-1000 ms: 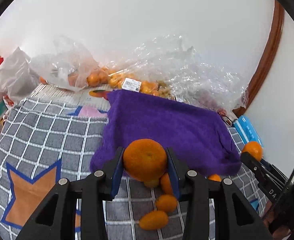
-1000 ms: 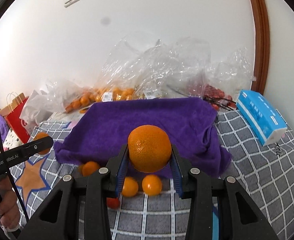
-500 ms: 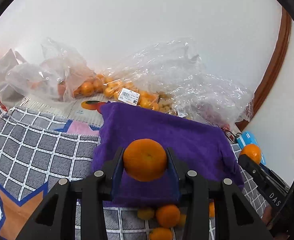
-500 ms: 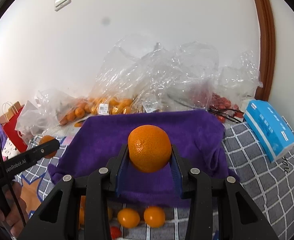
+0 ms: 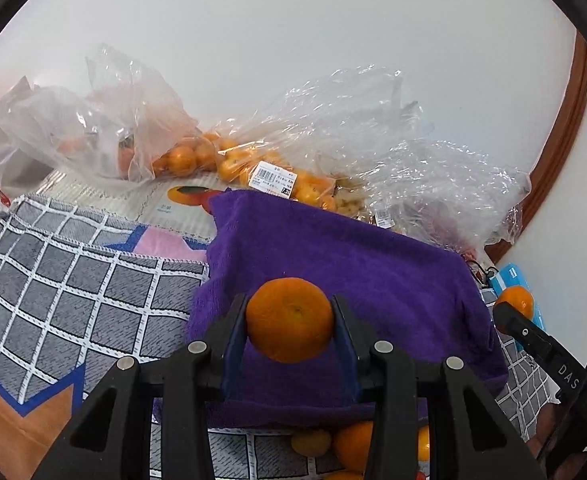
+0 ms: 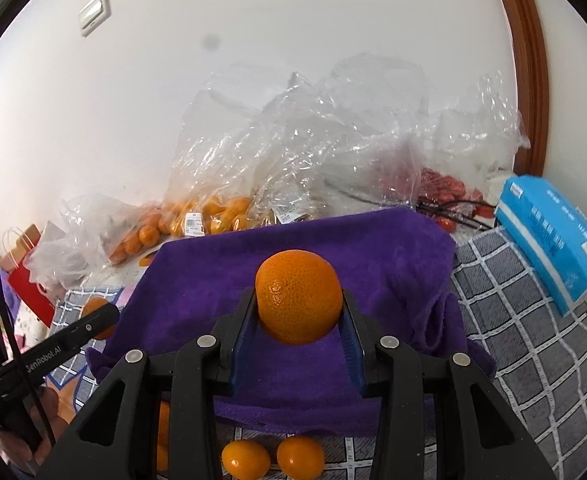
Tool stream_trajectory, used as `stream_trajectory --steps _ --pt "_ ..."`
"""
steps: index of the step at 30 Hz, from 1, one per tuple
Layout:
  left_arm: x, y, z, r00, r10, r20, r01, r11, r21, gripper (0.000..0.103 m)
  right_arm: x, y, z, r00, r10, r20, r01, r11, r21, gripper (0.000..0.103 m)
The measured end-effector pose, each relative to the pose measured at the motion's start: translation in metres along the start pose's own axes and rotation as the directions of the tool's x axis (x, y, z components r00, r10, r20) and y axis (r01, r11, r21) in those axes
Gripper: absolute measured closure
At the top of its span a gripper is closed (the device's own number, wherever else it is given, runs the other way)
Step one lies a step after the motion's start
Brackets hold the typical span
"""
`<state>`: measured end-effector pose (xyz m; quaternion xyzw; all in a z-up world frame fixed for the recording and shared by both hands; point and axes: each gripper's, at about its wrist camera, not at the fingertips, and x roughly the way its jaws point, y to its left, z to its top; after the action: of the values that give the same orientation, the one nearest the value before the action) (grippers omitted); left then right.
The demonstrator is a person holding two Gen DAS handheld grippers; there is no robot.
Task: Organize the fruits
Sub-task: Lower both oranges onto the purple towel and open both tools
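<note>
Carrying one fruit per hand looked like the plan: both grippers hovered over the purple towel (image 5: 333,264), which lay spread on the checked grey cloth (image 5: 73,280), probably as the sorting spot for the bigger fruit. Left gripper (image 5: 289,320) was clamped narrow on an orange (image 5: 289,318), blue pads pressing its two sides, fruit held clear above the towel's near half. Right gripper (image 6: 298,306) was the same story, jaws narrow and gripping a second orange (image 6: 298,302) across its middle, above the towel (image 6: 373,248). Each gripper showed in the other's view, off to the side with its fruit at the tip, so the two were near each other but apart. Small loose fruits (image 6: 271,458) sat on the cloth just in front of the towel's near edge, not on it, likely a separate group. Clear plastic bags (image 6: 293,152) with more orange fruit were piled along the wall behind the towel, likely the source. A blue tissue box (image 6: 549,236) lay right of the towel, out of the way
</note>
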<state>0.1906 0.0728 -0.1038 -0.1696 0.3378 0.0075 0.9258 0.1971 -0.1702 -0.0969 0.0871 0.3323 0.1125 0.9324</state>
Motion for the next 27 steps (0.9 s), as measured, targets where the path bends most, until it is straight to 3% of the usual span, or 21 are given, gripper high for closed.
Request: stream_trajectory --steps 17,27 --pt "0.022 0.005 -0.008 0.997 -0.041 -0.062 0.039 0.999 -0.034 0.064 0.028 0.003 -0.018 0.997 -0.046 -0.063 0.043 0.997 -0.057 0.063" --pt "0.03 -0.003 -0.014 0.996 -0.025 -0.086 0.025 1.0 0.003 0.064 0.039 0.003 -0.025 0.993 -0.043 -0.106 0.036 0.997 -0.068 0.063"
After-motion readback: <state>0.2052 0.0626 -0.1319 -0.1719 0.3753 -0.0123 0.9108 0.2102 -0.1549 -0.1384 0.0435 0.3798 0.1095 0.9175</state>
